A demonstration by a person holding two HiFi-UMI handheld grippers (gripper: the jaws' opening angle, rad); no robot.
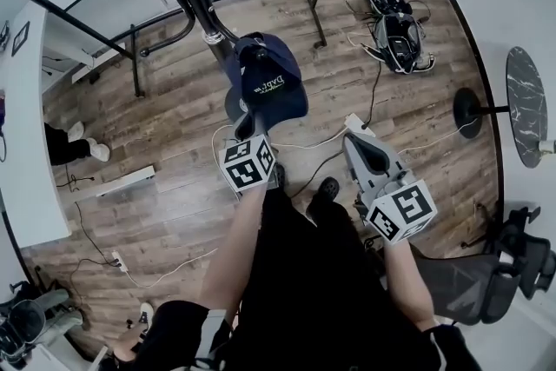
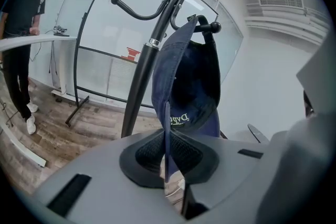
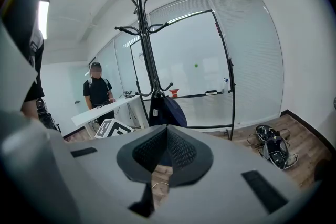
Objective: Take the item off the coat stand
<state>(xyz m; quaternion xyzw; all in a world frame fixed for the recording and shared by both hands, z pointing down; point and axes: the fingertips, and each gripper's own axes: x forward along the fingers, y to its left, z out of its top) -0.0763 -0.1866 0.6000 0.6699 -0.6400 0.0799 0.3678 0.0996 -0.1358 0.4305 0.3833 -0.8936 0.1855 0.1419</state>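
Wood-plank flooring and glass partitions enclose the work area. Nearest the operator, the right hand-held gripper point(image 3: 167, 152) is clenched on nothing, its pads together, and is held apart from the stand. The left hand-held gripper point(image 2: 167, 152) is clamped on the brim edge of the navy cap point(image 2: 189, 86). The cap hangs from a hook point(image 2: 207, 27) on the black coat stand point(image 2: 152, 42). Judged step: grasp made, removal not yet done. The next move calls for raising the cap until its band clears the hook tip, then drawing it away from the pole. Farther off, a person point(image 2: 23, 34) stands at a white tabletop point(image 2: 31, 43).
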